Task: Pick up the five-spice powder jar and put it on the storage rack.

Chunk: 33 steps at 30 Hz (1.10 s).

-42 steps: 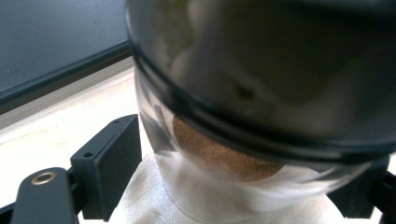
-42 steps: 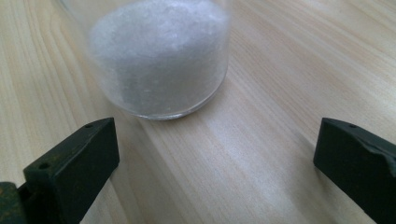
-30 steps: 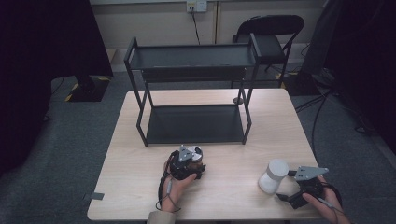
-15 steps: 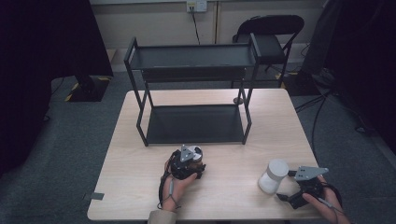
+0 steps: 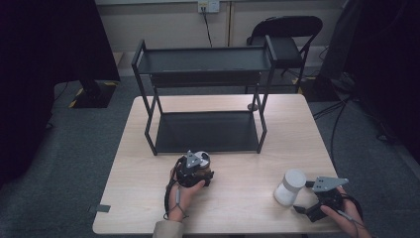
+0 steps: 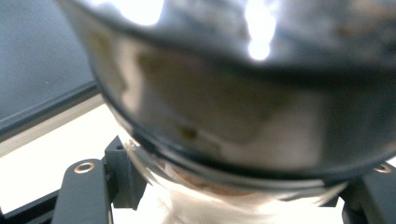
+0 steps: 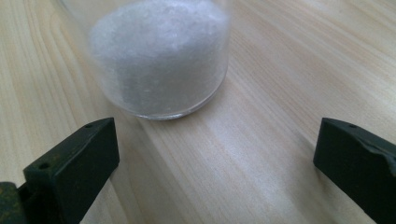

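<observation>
Left gripper clamped on dark jar: lift straight. Right gripper wide open, empty; centre on white jar first.

Claw open, short of white-filled jar on table.

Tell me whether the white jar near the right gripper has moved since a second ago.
No. The white jar stands at the same spot on the table, equally far from the black shelf rack and the table's front edge as before.
</observation>
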{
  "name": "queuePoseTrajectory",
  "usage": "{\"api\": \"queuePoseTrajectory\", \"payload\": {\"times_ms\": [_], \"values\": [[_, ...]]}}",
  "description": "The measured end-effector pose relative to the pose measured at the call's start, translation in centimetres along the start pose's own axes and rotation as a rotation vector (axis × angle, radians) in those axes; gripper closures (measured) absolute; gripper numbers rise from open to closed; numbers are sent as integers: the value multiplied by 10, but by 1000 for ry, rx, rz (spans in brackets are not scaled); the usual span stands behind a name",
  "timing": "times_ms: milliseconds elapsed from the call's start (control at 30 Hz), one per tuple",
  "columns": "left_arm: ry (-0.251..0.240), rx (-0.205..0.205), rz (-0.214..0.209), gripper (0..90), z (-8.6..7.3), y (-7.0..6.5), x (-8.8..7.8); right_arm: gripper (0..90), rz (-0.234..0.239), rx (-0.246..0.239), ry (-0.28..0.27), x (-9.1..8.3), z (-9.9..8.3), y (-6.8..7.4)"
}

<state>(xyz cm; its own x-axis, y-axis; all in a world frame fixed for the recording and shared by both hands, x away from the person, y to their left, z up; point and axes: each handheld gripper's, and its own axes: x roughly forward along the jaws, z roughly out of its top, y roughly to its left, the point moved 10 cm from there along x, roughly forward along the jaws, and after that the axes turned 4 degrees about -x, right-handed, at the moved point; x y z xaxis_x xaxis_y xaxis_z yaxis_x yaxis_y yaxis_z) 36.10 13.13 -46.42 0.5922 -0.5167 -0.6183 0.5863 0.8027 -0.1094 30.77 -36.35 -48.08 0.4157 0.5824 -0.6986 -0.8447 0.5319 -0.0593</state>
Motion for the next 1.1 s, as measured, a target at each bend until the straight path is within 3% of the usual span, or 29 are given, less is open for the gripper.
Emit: {"api": "queuePoseTrajectory", "payload": {"times_ms": [300, 633, 1100], "values": [[1, -19, -18, 302, 12, 4, -4, 0, 0, 0, 0, 0, 0, 0], [10, -17, -4, 302, 29, 7, -9, 0, 0, 0, 0, 0, 0, 0], [-14, -25, 5, 303, 56, 15, -20, 0, 0, 0, 0, 0, 0, 0]]}}
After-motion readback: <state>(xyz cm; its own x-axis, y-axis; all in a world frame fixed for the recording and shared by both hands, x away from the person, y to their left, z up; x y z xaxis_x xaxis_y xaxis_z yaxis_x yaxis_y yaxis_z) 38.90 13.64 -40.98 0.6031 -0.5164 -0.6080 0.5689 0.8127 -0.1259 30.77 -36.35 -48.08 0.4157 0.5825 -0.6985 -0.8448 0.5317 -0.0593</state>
